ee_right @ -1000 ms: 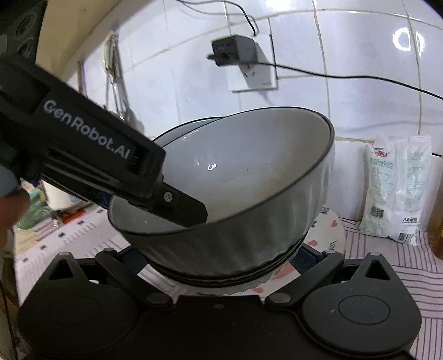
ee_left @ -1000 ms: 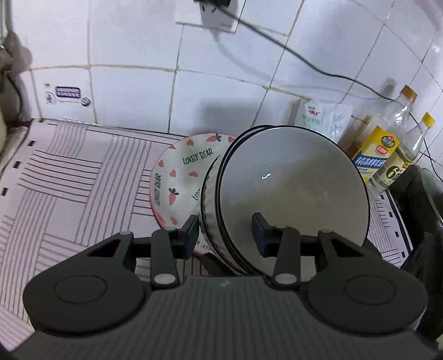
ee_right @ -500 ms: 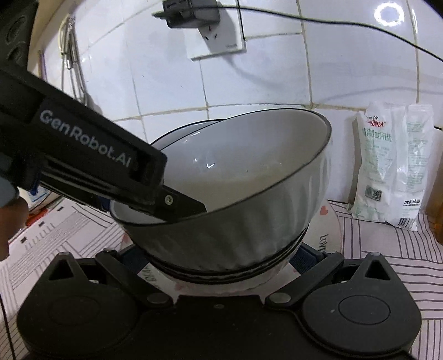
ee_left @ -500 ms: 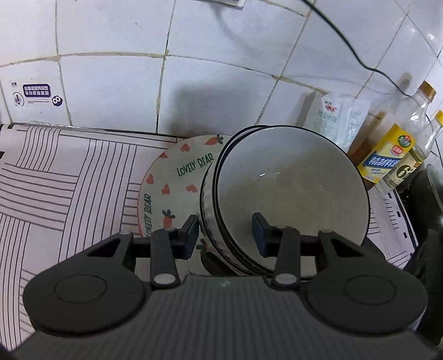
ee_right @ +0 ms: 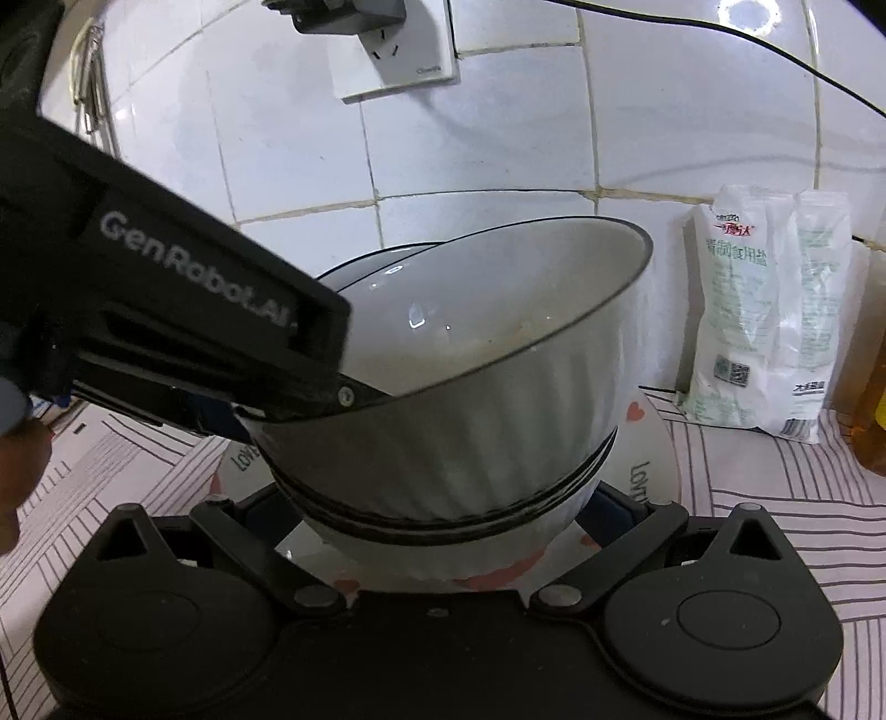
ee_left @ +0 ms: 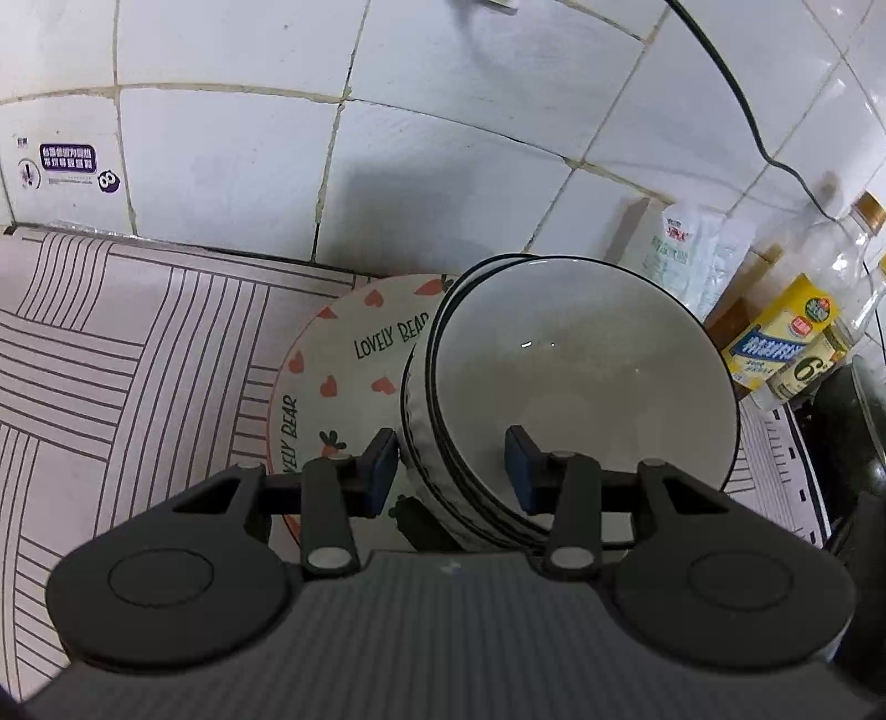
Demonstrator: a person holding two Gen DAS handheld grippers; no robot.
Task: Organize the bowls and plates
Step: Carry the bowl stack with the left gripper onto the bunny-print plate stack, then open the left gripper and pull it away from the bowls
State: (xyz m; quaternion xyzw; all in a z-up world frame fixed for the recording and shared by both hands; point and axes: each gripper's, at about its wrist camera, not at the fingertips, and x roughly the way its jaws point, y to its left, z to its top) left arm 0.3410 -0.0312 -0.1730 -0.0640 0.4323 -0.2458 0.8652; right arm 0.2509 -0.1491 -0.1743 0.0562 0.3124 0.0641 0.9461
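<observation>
Bowls (ee_left: 581, 387), nested in a stack with dark rims, sit tilted between both grippers above a plate (ee_left: 354, 360) lettered "LOVELY BEAR". Compared with a second ago, the stack and both grippers have shifted toward the tiled wall (ee_left: 232, 160); the wall socket (ee_right: 396, 52) now lies at the upper edge of the right wrist view, and more of the plate shows left of the stack. The grip itself is unchanged.

Left gripper (ee_left: 451, 471): fingers part-way spread, pinching the near wall of the stack, one pad outside the ribbed wall, the other inside the top bowl. Right gripper (ee_right: 443, 518): fingers spread wide on either side of the stack's lower part; their pads are hidden behind it, so contact cannot be told.

Orientation: the mouths of the bowls open upward and toward the left gripper's side; the stacking axis leans accordingly, and the far rim stands highest.

Clearances: beyond the fingertips the wall is near. A salt bag (ee_right: 769, 315) leans on the wall right of the stack, with bottles (ee_left: 803, 327) beside it. Left of the fingers, the striped mat (ee_left: 127, 343) is open.
</observation>
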